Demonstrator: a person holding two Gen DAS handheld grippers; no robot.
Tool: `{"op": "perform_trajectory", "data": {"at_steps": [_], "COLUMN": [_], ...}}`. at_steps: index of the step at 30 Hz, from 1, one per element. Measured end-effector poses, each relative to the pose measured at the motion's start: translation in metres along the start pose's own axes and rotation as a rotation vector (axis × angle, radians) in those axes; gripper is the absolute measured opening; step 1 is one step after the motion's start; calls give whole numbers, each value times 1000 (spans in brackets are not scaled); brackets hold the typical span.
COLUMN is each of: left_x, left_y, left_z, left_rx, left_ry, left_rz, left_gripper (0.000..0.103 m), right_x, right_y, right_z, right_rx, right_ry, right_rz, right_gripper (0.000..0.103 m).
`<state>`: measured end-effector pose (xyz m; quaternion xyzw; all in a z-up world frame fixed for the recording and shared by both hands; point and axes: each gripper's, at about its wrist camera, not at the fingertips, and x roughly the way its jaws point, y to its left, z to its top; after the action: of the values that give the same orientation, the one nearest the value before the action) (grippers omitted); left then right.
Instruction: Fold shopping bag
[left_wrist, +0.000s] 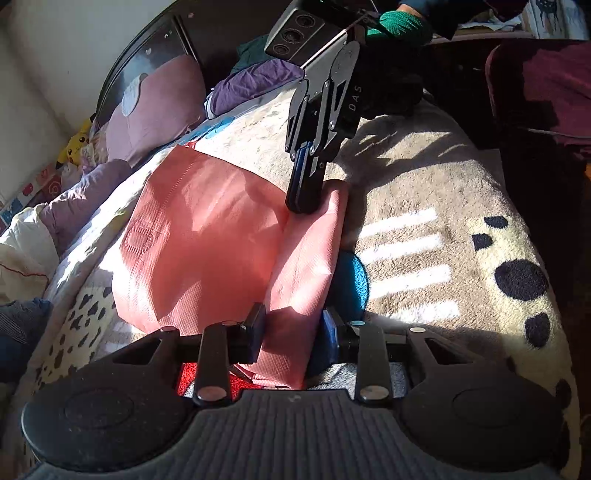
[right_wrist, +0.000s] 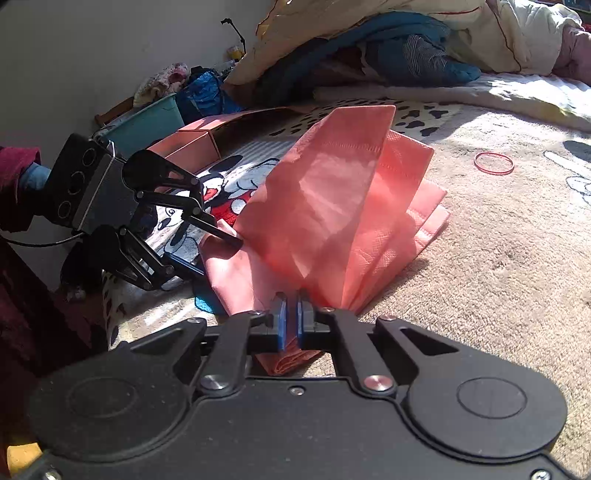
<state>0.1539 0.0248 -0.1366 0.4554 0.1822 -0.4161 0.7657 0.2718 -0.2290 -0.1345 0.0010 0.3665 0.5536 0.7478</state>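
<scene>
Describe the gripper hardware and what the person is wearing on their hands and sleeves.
Both grippers are matte black linkage frames with silver pivot bolts and blue-padded fingers. The right gripper carries pale "DAS" lettering and a block with three round lenses; a green knit glove sits behind it. The left gripper has the same three-lens block, a thin black cable, and a maroon sleeve behind.

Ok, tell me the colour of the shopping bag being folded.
Salmon pink. The shopping bag shows best in the right wrist view, its fabric lit by sun.
</scene>
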Motion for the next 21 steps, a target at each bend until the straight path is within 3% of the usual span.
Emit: {"op": "perform_trajectory", "data": {"at_steps": [4, 9, 10, 12, 17, 18, 19, 20, 21], "left_x": [6, 26, 30, 42, 66, 69, 71, 74, 76], "left_y": [25, 103, 114, 134, 156, 158, 160, 162, 162], "left_z": [10, -12, -22, -40, -61, -65, -69, -74, -76], "left_rx": [-102, -617, -709, -879, -1041, -1072, -1103, -1134, -1143], "left_ry": [71, 118, 113, 100, 118, 121, 124, 127, 129], "left_rz": [-100, -402, -455, -555, -705, -726, -748, -769, -782], "left_gripper": [33, 33, 33, 33, 34, 34, 34, 33, 33], "right_x": [0, -4, -6, -9, -20, -22, -25, -26, -24], "right_y": [-15, 0, 6, 13, -2, -6, -11, -14, -13], "right_z": [5, 11, 11, 11, 10, 10, 9, 9, 9], "right_rx": [78, -27, -69, -124, -56, -28, 1, 21, 8], "right_ry": [17, 6, -7, -33, -105, -128, -149, -157, -150], "right_rz": [47, 7, -11, -29, 45, 73, 108, 147, 148], "right_gripper": [0, 0, 11, 11, 11, 15, 44, 62, 69]}}
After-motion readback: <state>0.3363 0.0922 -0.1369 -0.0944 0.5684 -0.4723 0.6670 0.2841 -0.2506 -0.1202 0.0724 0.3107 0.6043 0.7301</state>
